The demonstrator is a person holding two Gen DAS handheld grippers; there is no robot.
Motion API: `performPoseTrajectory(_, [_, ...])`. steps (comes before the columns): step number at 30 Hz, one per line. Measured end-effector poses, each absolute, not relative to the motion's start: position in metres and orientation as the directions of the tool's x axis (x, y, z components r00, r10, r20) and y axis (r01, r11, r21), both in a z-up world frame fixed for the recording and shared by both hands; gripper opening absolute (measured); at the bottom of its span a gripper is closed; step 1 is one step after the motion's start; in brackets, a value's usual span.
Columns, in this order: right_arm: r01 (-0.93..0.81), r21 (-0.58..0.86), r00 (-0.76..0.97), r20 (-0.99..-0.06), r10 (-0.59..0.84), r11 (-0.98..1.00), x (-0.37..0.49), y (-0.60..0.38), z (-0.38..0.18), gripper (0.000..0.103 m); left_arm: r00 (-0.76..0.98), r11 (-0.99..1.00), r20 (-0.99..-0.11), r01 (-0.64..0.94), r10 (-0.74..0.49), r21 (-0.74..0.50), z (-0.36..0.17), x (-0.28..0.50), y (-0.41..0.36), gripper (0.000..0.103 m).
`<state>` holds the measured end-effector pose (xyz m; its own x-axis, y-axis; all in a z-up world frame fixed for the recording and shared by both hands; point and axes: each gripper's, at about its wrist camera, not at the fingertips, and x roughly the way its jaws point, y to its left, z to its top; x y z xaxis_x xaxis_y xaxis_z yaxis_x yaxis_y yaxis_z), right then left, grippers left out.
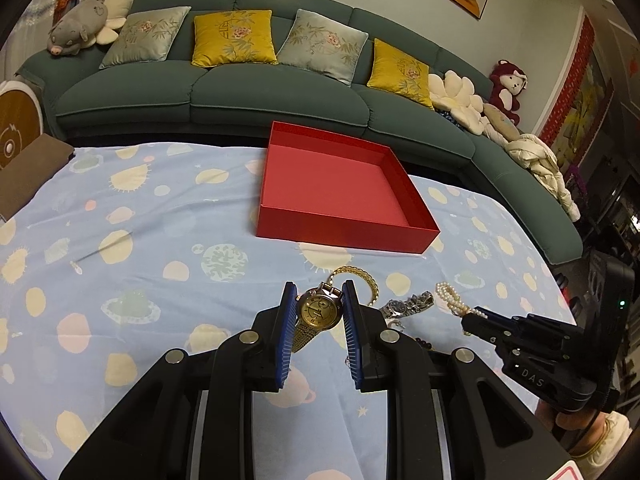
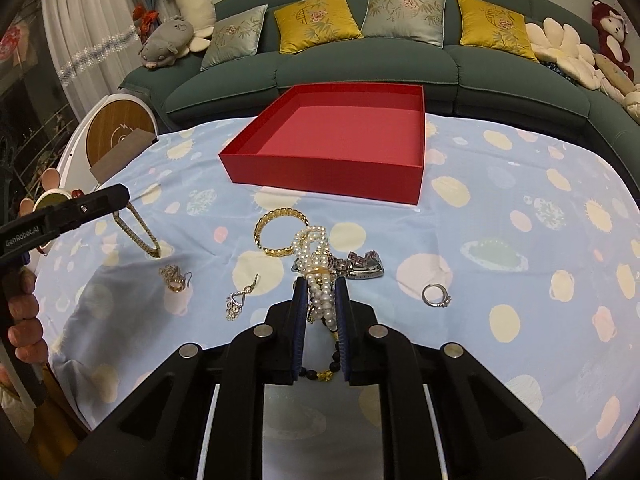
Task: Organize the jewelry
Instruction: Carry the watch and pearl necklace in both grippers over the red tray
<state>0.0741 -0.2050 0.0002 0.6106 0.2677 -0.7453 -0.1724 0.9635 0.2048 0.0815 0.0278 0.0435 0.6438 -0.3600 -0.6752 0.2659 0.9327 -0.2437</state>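
Observation:
My left gripper is shut on a gold watch, its band hanging down above the cloth. My right gripper is shut on a pearl bracelet, which also shows in the left wrist view. The empty red box stands at the far side of the table, also in the right wrist view. On the cloth lie a gold bangle, a silver watch, a ring, a gold earring, a crystal earring and a dark bead bracelet.
A blue patterned cloth covers the table. A green sofa with cushions and plush toys runs behind it. A thin pin lies on the cloth at the left. A round white and wood device stands off the table's left edge.

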Motion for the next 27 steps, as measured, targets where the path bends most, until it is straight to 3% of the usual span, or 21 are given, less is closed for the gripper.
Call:
performPoseTrajectory(9, [-0.140, 0.186, 0.654, -0.720, 0.232, 0.972, 0.087, -0.201, 0.017, 0.013, 0.693, 0.973, -0.691, 0.219, -0.208, -0.074, 0.035, 0.099, -0.004, 0.020])
performPoseTrajectory(27, [-0.049, 0.207, 0.698, -0.692, 0.182, 0.977, 0.197, -0.234, 0.045, 0.013, 0.752, 0.981, -0.652, 0.182, -0.095, 0.066, 0.062, 0.192, -0.042, 0.020])
